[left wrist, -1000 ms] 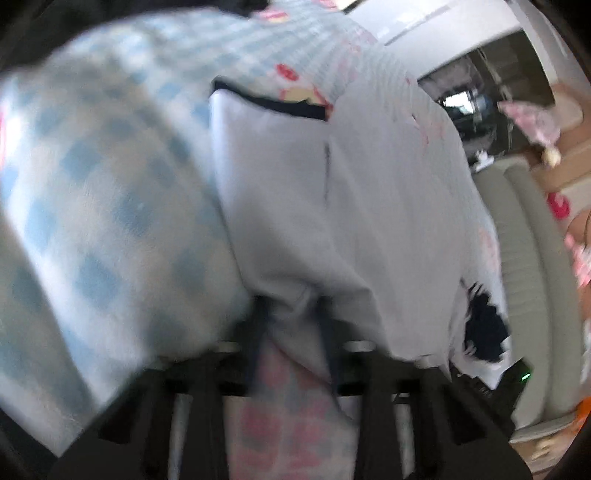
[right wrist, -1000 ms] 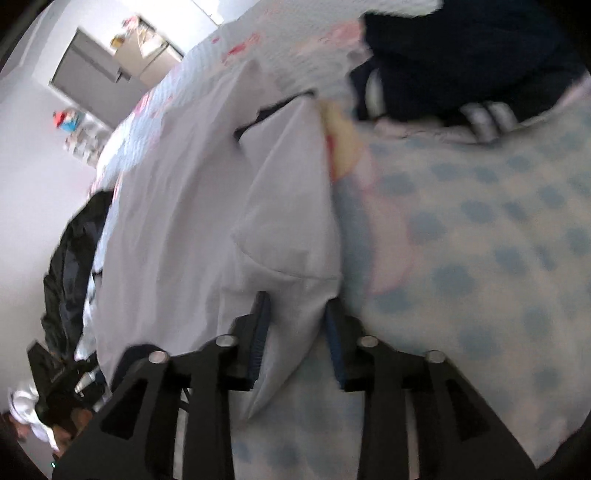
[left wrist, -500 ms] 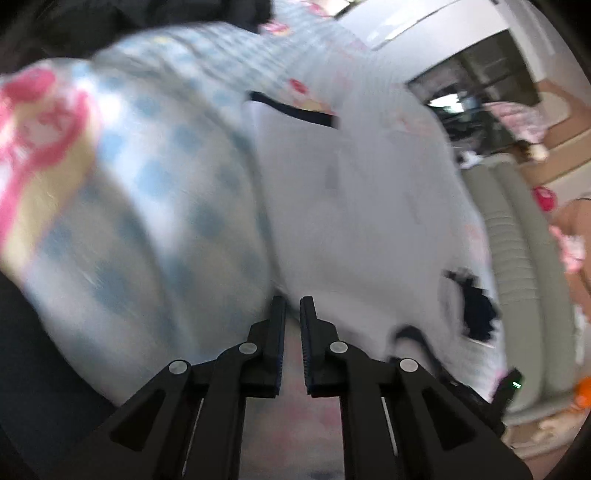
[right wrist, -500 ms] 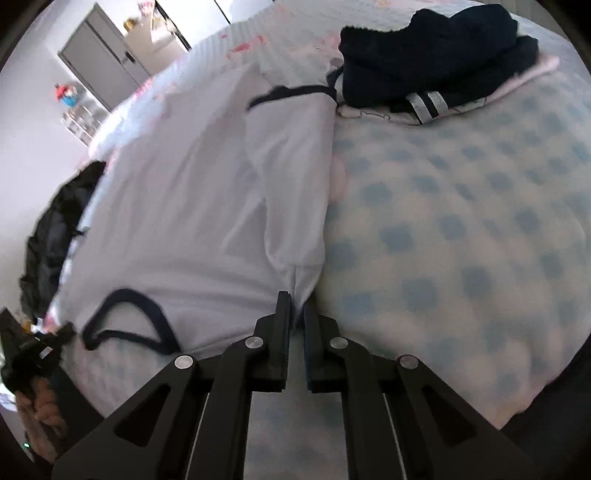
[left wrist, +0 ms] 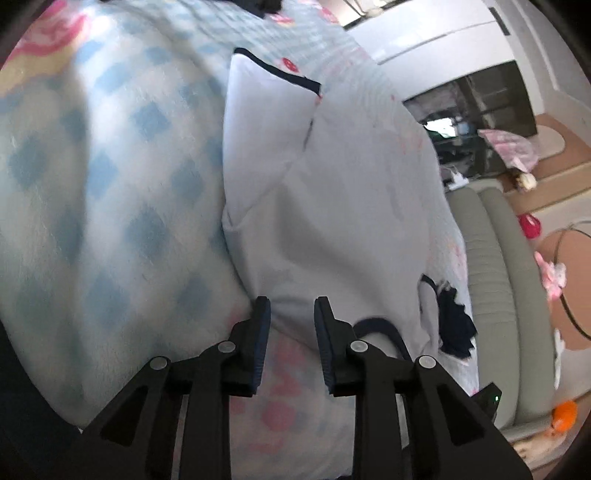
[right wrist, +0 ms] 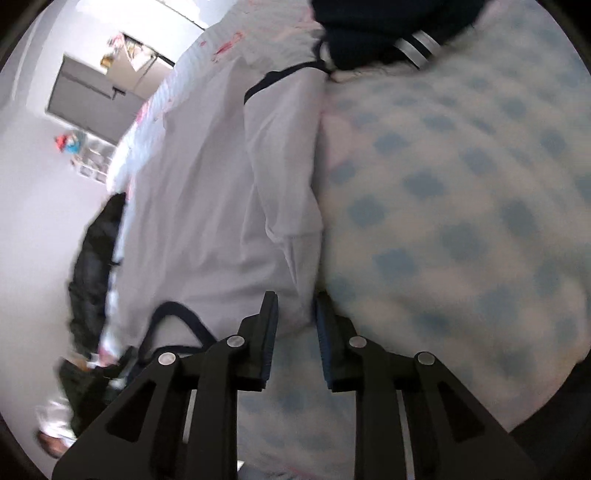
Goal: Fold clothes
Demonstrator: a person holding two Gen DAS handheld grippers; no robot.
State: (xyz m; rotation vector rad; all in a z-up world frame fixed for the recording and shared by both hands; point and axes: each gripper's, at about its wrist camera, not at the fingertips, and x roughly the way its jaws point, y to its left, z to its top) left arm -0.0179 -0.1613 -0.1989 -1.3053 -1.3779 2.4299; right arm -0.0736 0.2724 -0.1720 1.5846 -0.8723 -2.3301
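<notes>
A white T-shirt [left wrist: 332, 184] with navy trim lies on the blue-checked blanket [left wrist: 110, 184], one sleeve folded in along its side. The navy cuff [left wrist: 280, 70] is at the far end and the navy collar [left wrist: 380, 326] is near my fingers. My left gripper [left wrist: 291, 306] hangs low over the shirt's near edge. Its jaws are opening, with white cloth between them and no pad pressing on it. In the right wrist view the same shirt [right wrist: 207, 206] lies flat. My right gripper [right wrist: 295, 301] is opening over the folded edge, cloth loose between its jaws.
Dark folded clothes with white stripes [right wrist: 388, 33] sit on the blanket [right wrist: 461, 221] past the shirt. A black garment [right wrist: 96, 258] hangs off the bed's left side. A grey padded seat [left wrist: 498, 295] and an orange object [left wrist: 565, 413] lie beyond the bed's right edge.
Both grippers sank toward the bed with the shirt's edge pinched. Their jaws have now parted and the cloth lies loose on the blanket.
</notes>
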